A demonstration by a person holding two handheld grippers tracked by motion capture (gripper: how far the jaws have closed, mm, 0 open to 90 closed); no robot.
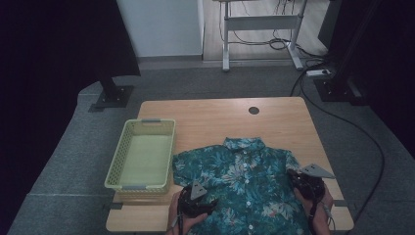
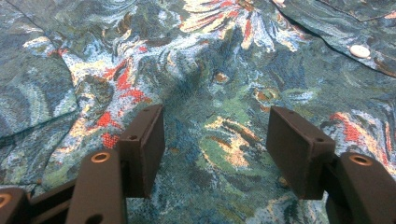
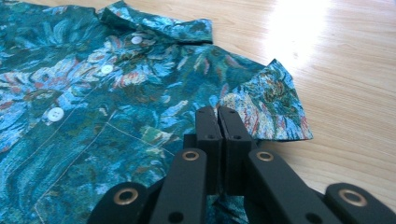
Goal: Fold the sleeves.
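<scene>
Floral short-sleeved shirt point(image 1: 240, 181) lies flat, buttoned, unfolded on the wooden table point(image 1: 274, 122). Left gripper point(image 2: 215, 140), jaws wide, hovers over its front panel; right gripper point(image 3: 217, 122), jaws closed together, sits beside the sleeve point(image 3: 271, 107). Yellow-green basket point(image 1: 142, 154), beyond the left gripper, awaits; folding appears not yet begun.

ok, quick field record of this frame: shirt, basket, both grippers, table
shirt: teal floral short-sleeved button-up shirt, laid flat, front up, collar away from the person
basket: pale yellow-green plastic mesh basket, nothing in it, beside the shirt's sleeve
left gripper: jaws apart, over the shirt fabric
right gripper: jaws together, at the shirt's side below the sleeve; whether fabric is pinched is unclear
table: light wooden table, round dark grommet near its far edge
</scene>
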